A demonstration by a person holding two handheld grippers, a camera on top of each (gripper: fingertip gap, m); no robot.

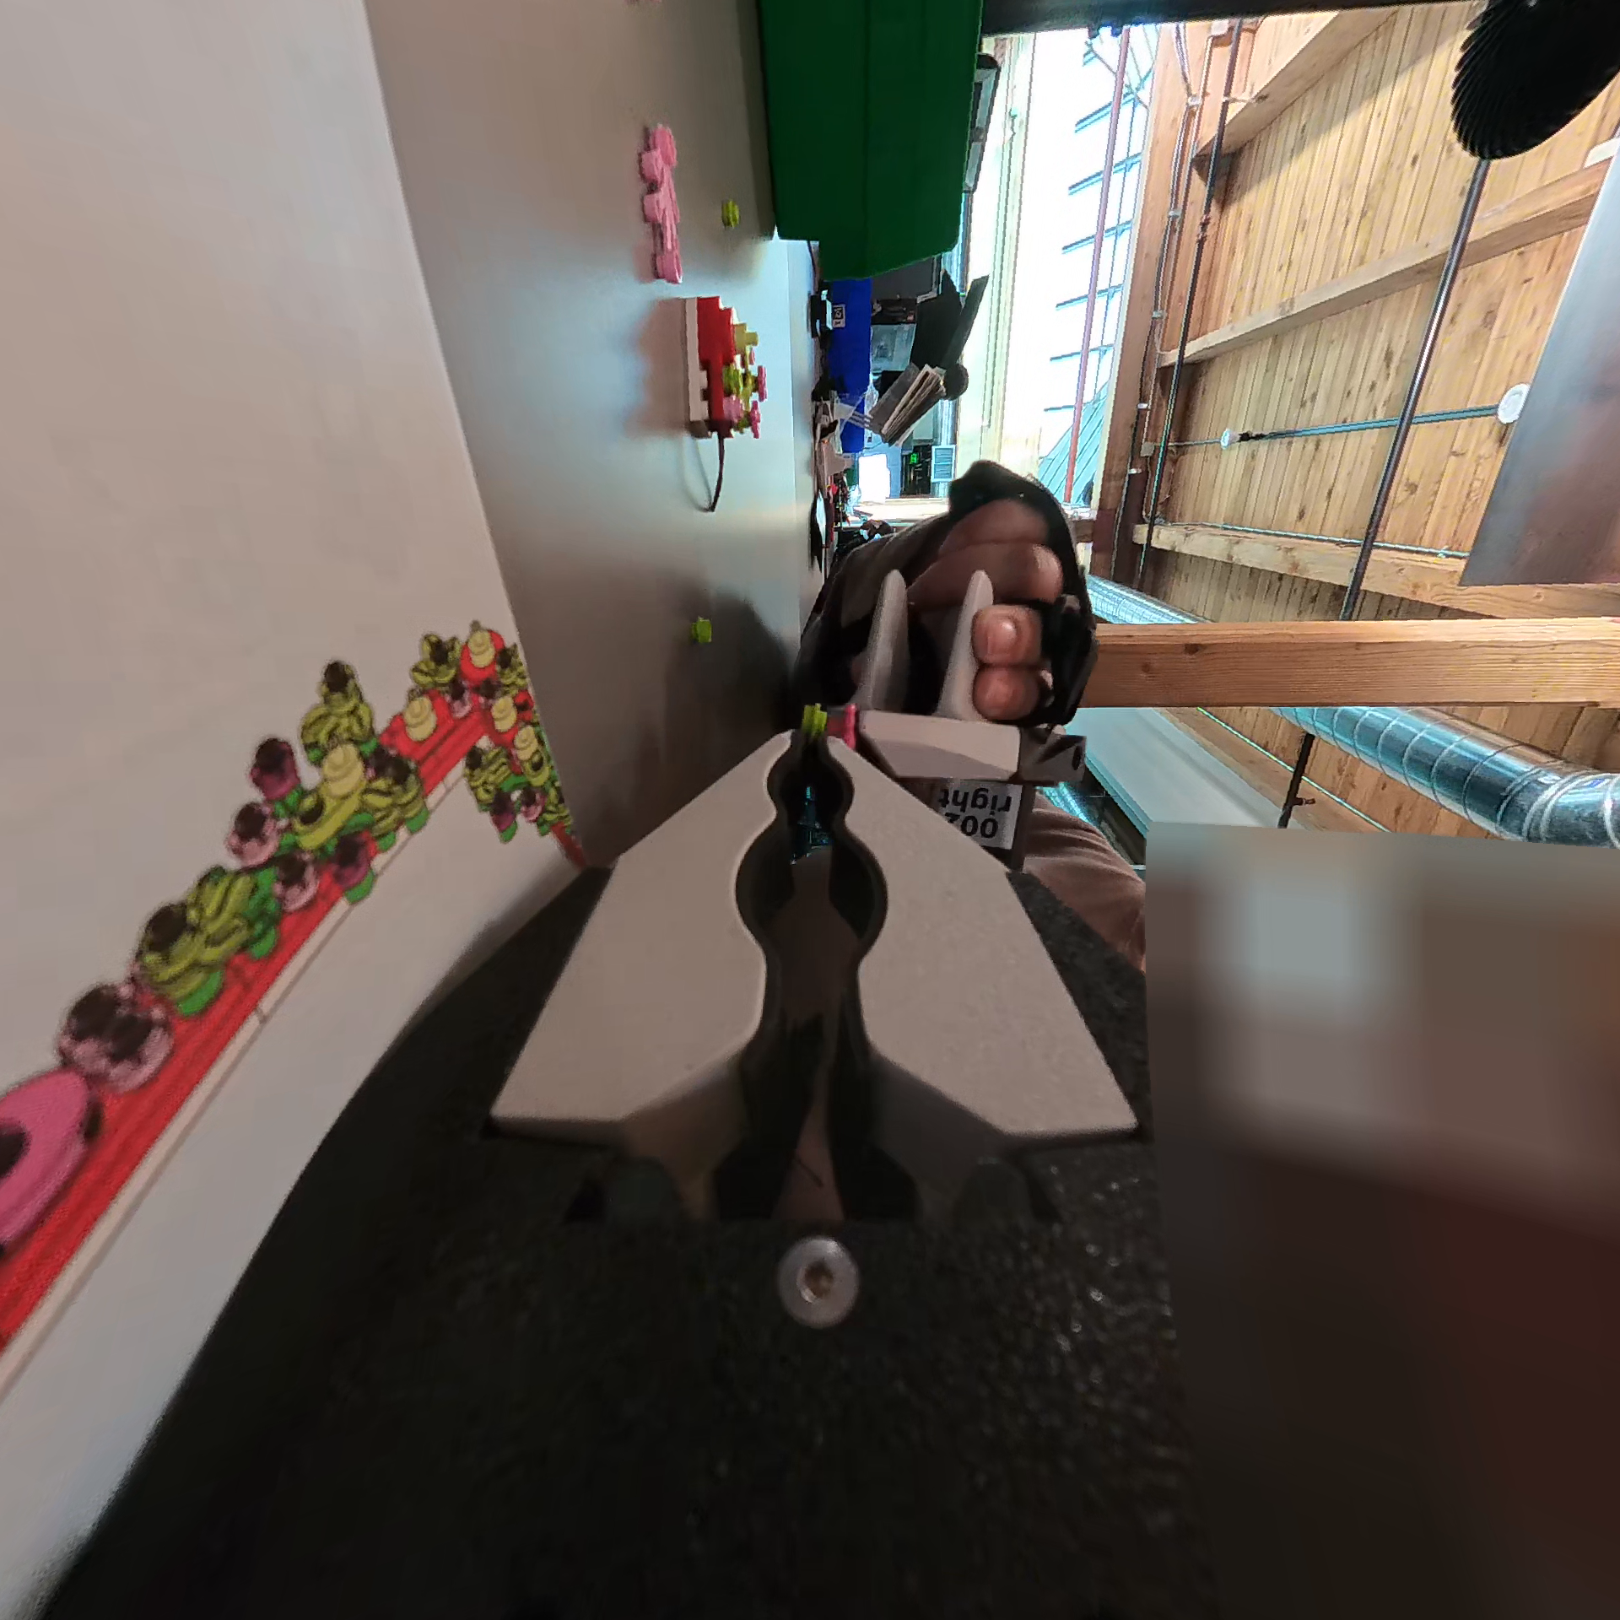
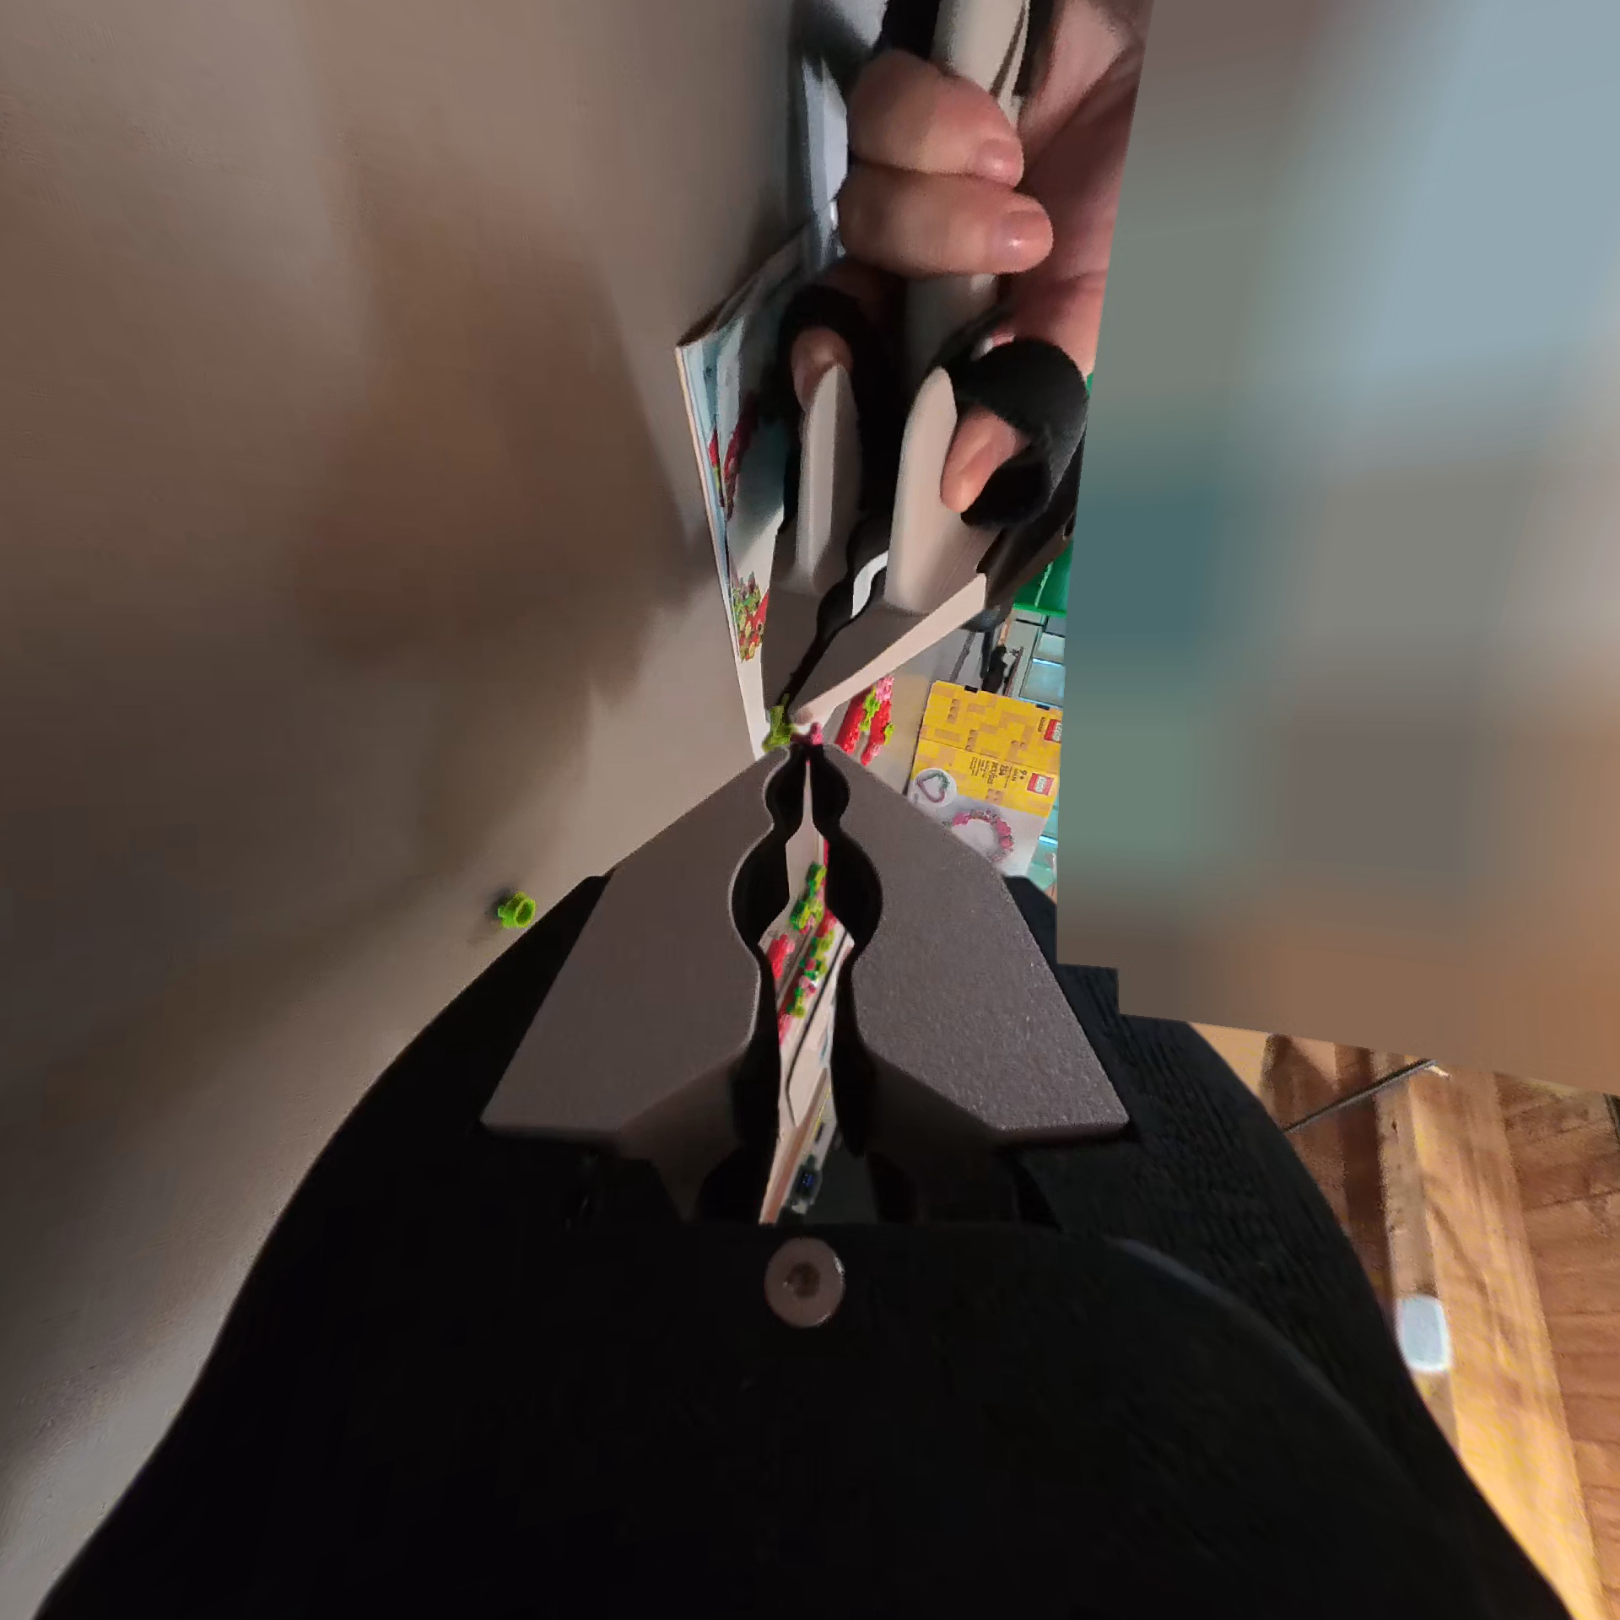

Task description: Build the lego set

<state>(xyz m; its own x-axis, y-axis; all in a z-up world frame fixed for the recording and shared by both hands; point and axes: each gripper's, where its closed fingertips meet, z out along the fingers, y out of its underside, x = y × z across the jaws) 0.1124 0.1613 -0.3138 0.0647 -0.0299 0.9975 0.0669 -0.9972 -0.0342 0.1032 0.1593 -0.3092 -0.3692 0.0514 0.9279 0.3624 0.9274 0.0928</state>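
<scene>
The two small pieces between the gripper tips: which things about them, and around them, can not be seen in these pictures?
- Left wrist view: the lime piece is mostly hidden by the left gripper fingertips; shape unclear.
- Left wrist view: the pink piece at the right gripper is too small to identify.
- Right wrist view: whether the two pieces touch is unclear.
- Right wrist view: the instruction booklet is covered by the hand.

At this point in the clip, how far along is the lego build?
Done: a red-and-white base with a few flowers stands on the table. In hand: the left hand-held gripper pinches a lime piece, the right hand-held gripper a pink piece, tips meeting. Left: pink parts and loose lime studs lie unplaced.
</scene>
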